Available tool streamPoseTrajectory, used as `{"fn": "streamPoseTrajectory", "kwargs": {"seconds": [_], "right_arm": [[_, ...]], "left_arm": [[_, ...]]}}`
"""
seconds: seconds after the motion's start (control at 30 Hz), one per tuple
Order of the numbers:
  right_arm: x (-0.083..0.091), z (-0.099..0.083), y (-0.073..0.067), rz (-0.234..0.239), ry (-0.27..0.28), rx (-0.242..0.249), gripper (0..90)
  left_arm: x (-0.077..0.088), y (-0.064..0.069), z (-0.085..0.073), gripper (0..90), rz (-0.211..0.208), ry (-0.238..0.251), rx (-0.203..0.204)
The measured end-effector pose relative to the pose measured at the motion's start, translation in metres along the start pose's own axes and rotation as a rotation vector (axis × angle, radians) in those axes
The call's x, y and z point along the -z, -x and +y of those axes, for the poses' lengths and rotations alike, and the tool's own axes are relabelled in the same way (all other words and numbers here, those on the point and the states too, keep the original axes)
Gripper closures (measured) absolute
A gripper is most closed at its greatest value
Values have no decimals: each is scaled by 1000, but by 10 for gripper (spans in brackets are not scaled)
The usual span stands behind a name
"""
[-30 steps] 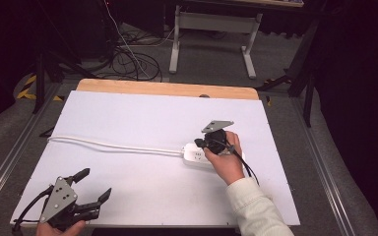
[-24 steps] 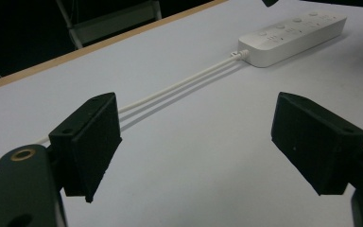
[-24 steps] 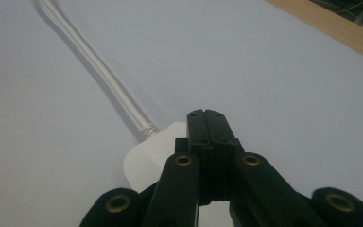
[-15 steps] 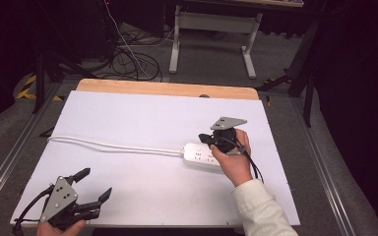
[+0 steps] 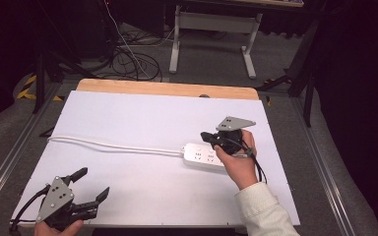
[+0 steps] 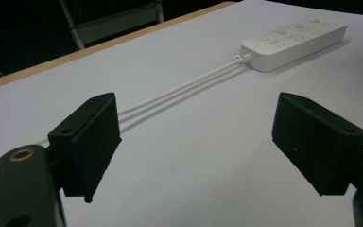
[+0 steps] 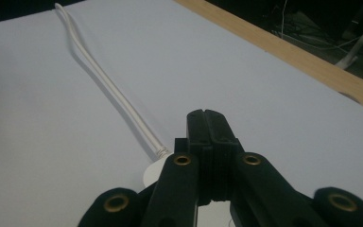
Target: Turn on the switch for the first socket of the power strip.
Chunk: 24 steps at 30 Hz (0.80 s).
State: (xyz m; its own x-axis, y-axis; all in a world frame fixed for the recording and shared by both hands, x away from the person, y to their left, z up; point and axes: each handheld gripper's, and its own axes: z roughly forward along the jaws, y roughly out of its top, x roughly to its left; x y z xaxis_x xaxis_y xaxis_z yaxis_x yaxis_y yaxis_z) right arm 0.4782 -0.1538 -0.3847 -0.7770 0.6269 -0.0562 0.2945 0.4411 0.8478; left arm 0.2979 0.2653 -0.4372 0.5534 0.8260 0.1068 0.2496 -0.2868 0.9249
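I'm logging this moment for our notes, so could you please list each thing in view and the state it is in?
Left gripper: open, jaws wide apart, holding nothing, at the near left of the table.
Right gripper: shut, jaws pressed together, over the power strip.
Power strip: lying flat, sockets up, nothing plugged in that I can see.
Cord: attached to the strip, trailing left across the table.
Table: covered by a white sheet.

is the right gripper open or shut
Shut: in the right gripper view, the right gripper has its two black jaws pressed together with nothing between them.
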Motion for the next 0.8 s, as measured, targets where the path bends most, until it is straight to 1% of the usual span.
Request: {"fn": "streamPoseTrajectory", "kwargs": {"seconds": [0.13,0.17,0.2,0.23,0.37,0.53,0.63,0.77,0.8], "right_arm": [[18,1,-1,-5,36,5,827],[22,0,-2,-4,46,7,806],[31,-1,-3,1,56,12,761],[31,-1,-3,1,56,12,761],[44,-4,-6,9,61,19,646],[58,-8,-12,11,89,33,563],[65,-12,-16,19,103,30,495],[71,-22,-20,21,111,37,353],[72,-28,-20,10,113,28,260]], "left_arm": [[3,-2,0,157,3,-3,1],[3,-2,0,156,1,-3,2],[4,-3,-1,155,5,-2,3],[4,-3,-1,155,2,-1,10],[6,-3,-1,155,6,3,21],[5,-2,-1,155,4,2,20],[5,-3,-1,155,3,4,21],[6,-3,-1,155,-2,4,26],[6,-3,-1,156,-4,3,23]]}}
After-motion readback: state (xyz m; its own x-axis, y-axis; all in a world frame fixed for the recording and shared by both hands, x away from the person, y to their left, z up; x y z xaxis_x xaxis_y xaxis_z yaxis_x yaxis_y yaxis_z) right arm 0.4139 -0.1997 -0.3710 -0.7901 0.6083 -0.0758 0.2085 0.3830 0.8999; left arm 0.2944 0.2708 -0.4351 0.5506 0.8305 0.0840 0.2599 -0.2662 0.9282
